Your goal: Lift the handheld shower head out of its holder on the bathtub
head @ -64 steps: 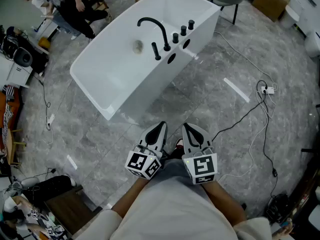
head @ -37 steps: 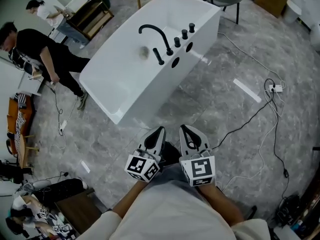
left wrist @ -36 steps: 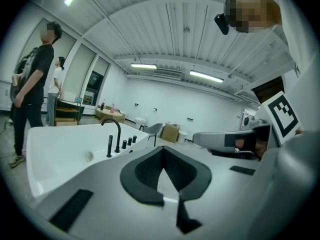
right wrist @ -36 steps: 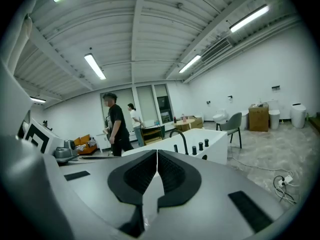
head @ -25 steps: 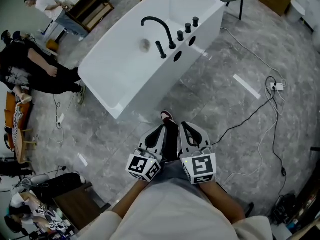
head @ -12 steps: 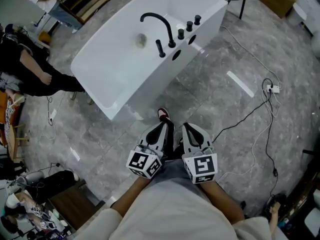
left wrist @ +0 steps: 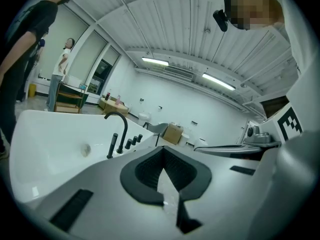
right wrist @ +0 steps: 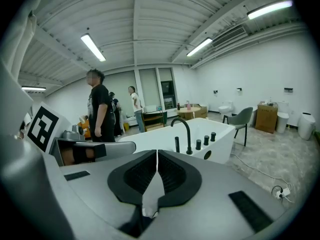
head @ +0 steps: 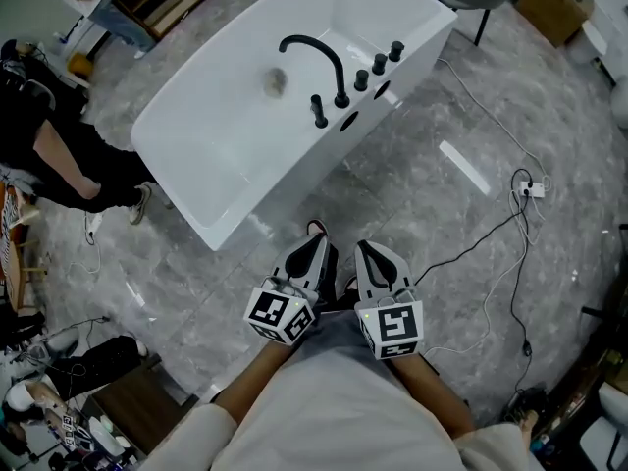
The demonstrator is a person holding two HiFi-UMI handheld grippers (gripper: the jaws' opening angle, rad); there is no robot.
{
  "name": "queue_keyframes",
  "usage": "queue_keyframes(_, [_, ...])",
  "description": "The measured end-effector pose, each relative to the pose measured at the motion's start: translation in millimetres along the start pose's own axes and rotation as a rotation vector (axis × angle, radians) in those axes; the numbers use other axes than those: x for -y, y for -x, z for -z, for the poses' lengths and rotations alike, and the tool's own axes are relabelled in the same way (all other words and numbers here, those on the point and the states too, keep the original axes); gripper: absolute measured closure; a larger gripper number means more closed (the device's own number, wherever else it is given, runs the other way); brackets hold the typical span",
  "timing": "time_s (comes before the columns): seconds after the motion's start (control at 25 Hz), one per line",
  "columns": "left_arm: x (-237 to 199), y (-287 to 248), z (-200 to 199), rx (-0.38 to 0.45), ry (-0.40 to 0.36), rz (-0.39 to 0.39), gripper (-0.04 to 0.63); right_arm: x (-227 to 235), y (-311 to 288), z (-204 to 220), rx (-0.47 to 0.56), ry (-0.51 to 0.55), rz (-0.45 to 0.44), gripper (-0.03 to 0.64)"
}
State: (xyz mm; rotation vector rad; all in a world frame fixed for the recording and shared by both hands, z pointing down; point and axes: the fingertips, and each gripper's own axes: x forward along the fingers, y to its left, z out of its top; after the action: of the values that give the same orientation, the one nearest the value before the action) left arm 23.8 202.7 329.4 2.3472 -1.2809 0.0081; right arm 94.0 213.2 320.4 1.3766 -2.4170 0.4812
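Slim black shower head (head: pixel 319 112) stands upright on the white bathtub (head: pixel 226 145), far up-frame of left gripper (head: pixel 314 247) and right gripper (head: pixel 366 252), fingers pressed together

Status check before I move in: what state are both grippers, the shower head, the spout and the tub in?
bathtub: no water visible inside.
handheld shower head: upright in place on the bathtub rim, untouched.
spout: no water running.
left gripper: shut, empty, well short of the bathtub.
right gripper: shut, empty, well short of the bathtub.
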Motion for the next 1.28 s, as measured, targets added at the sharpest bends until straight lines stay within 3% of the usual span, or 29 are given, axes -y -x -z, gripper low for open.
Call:
queue_keyframes(0.44, [-69,-52,-49,0.011,-0.003,0.015,0.591,6,-85,-46,0.001,0.010,-0.011,0.595])
queue_keyframes(0.92, [-140,-77,-115,0.078,-0.029,0.044,0.591,-4,-159,-105,0.060,0.055,0.008,0.594])
queue_keyframes(1.04, [-155,-79,-125,0.099,-0.014,0.049,0.591,-10,-173,-111,0.059,0.067,0.014,0.594])
queue_keyframes(1.2, [-165,-80,-139,0.138,0.060,0.072,0.591,-13,-181,-108,0.043,0.084,0.024,0.594])
queue_keyframes(1.28, [-163,-77,-143,0.152,0.047,0.079,0.591,-13,-180,-104,0.034,0.077,0.036,0.594])
